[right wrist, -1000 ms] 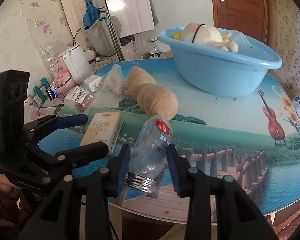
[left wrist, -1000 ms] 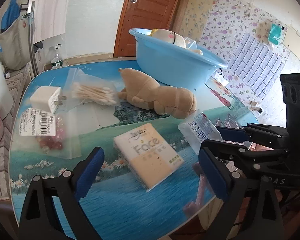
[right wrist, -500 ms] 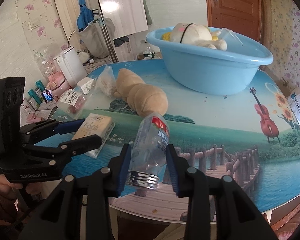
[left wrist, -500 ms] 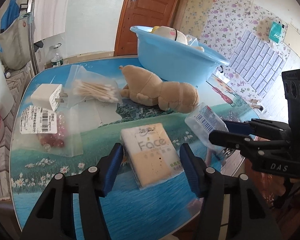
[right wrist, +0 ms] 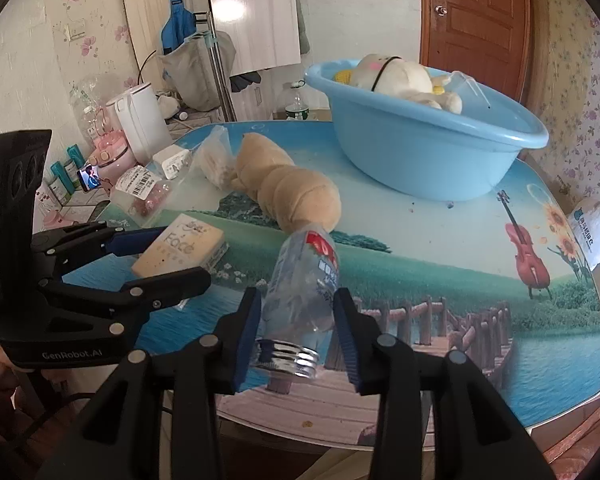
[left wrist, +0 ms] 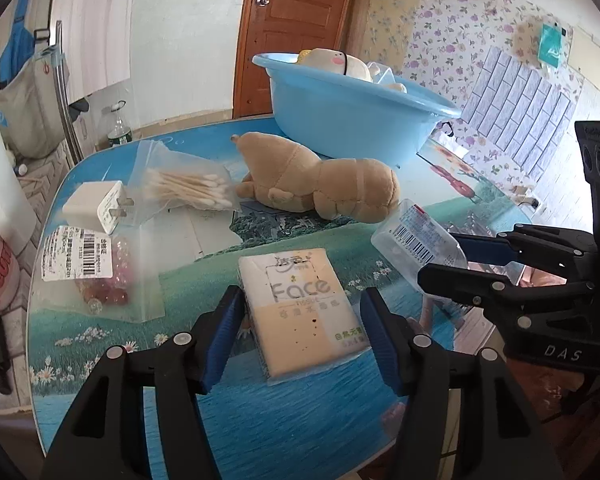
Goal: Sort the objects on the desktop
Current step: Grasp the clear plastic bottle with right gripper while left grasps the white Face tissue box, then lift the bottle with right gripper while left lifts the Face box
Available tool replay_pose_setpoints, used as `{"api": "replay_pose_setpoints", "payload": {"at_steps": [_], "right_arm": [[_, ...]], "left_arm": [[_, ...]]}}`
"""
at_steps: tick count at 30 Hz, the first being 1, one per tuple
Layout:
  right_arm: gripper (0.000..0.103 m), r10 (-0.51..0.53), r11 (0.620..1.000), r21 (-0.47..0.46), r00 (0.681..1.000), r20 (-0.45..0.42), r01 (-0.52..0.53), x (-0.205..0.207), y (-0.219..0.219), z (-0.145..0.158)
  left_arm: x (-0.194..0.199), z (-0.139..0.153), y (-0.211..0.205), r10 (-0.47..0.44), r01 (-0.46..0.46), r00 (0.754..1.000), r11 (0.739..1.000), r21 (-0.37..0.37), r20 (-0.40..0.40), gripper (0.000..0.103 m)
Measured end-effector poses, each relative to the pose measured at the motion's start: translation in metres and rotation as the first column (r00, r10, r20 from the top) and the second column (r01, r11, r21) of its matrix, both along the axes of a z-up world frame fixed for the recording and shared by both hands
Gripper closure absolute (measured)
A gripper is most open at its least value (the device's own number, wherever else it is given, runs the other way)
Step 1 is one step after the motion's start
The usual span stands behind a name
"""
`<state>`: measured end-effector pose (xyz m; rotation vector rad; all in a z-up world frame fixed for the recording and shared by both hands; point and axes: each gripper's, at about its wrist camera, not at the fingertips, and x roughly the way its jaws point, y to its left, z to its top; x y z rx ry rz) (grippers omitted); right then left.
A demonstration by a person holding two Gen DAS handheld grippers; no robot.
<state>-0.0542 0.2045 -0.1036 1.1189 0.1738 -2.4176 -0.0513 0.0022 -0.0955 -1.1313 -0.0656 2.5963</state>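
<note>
Left tool [left wrist: 300, 320] opening, pads astride tissue pack [left wrist: 302, 304] on surface [left wrist: 140, 360], right tool [right wrist: 298, 330] opening, bottle [right wrist: 304, 280] between pads

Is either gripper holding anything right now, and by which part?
Right gripper: jaws opening, clamped on the clear plastic bottle near its threaded neck. Left gripper: jaws opening, straddling the cream tissue pack, no grip visible.

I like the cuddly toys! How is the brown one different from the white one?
The brown plush lies on the table; the white plush sits inside the blue basin. The brown one looks long and segmented, the white one rounder, with a pink cheek. Both are soft toys.
</note>
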Motion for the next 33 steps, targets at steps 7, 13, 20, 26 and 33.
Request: {"api": "replay_pose_setpoints", "payload": {"at_steps": [7, 13, 20, 26, 33], "right_arm": [[0.063, 0.012, 0.999, 0.036, 1.0, -0.001, -0.012, 0.001, -0.005, -0.009], [0.059, 0.012, 0.998, 0.055, 0.999, -0.037, -0.01, -0.001, -0.007, -0.012], [0.036, -0.032, 0.999, 0.029, 0.998, -0.051, 0.033, -0.006, 0.002, -0.015], [0.025, -0.043, 0.998, 0.033, 0.997, -0.066, 0.046, -0.008, 0.005, -0.017], [0.002, -0.101, 0.994, 0.024, 0.991, -0.084, 0.103, -0.011, 0.015, -0.022]], "left_arm": [[-0.002, -0.002, 0.001, -0.021, 0.021, 1.0, 1.0, -0.006, -0.013, 0.031], [0.0, -0.003, 0.003, -0.03, 0.031, 0.999, 1.0, 0.007, -0.027, 0.023], [-0.001, -0.005, 0.002, -0.017, 0.017, 0.999, 1.0, -0.016, -0.034, 0.007], [0.001, -0.007, 0.008, -0.021, 0.02, 0.999, 0.999, -0.049, -0.038, 0.001], [0.003, -0.008, 0.011, 0.001, -0.005, 1.0, 0.993, -0.119, -0.031, 0.0]]}}
